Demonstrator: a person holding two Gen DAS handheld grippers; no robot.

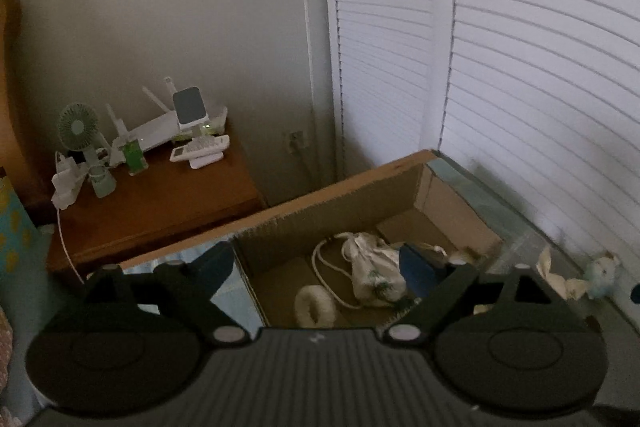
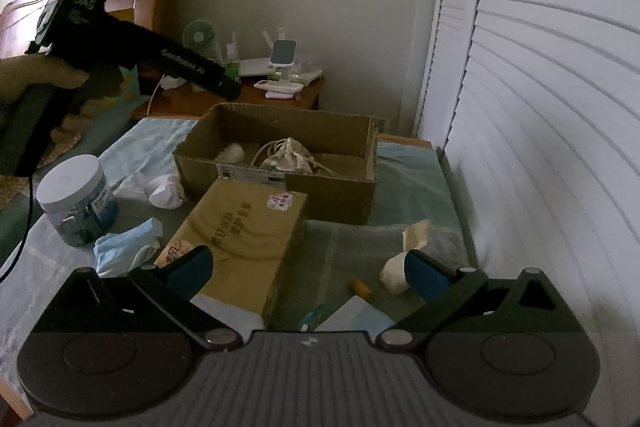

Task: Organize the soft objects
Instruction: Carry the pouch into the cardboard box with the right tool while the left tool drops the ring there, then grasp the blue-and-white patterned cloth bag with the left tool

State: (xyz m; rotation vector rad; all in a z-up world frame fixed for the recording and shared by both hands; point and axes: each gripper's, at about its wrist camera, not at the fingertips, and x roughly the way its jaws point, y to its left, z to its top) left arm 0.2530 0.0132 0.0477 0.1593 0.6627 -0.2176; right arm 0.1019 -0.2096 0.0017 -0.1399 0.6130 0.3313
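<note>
Hovering left claw (image 1: pixel 320 263) spread, empty | drawstring pouch (image 1: pixel 374 273) below in cardboard box (image 1: pixel 328 195) | right claw (image 2: pixel 308 267) spread

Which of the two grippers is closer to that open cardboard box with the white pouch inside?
Left. The left gripper hangs open right above the open cardboard box, over the white pouch. The right gripper is farther back, open, with a closed box in between.
</note>
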